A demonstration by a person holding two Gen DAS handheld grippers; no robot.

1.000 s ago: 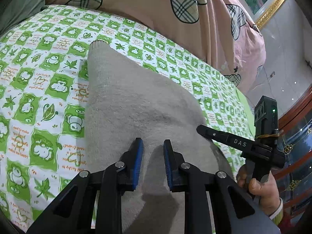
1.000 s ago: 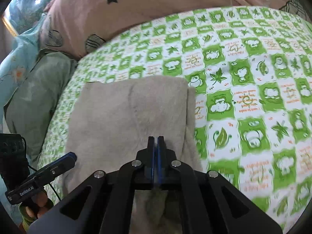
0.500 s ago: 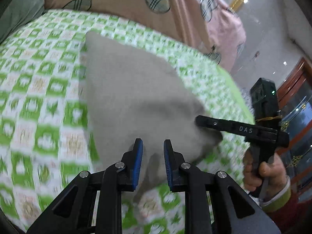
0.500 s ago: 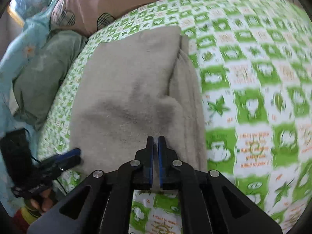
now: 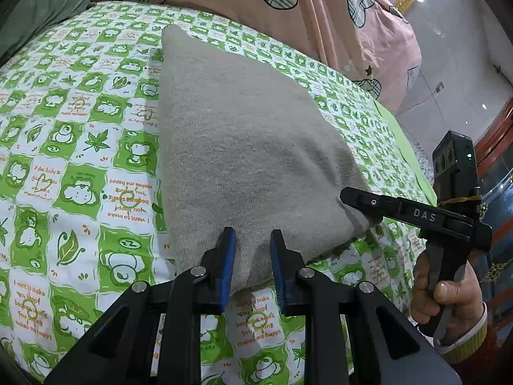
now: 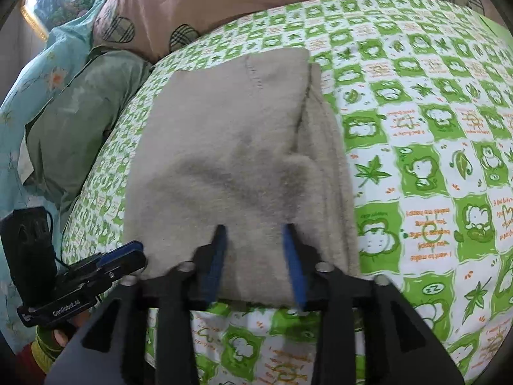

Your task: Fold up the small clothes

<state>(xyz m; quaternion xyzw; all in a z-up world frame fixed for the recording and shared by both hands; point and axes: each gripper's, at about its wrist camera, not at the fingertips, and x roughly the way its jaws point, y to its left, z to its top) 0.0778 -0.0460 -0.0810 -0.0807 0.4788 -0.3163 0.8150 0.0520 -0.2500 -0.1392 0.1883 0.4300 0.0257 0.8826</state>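
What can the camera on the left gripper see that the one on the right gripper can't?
Only the left wrist view shows the right gripper from the side, a tiled wall and red wooden furniture. Only the right wrist view shows a green pillow, a turquoise floral cloth and the beige garment's layered right-hand edge. Both show the folded beige garment on the green-checked sheet, with the pink quilt behind.

Beige garment (image 5: pixel 250 147): fuzzy matt knit; bedsheet (image 5: pixel 80 147): smooth printed cotton-like cloth.
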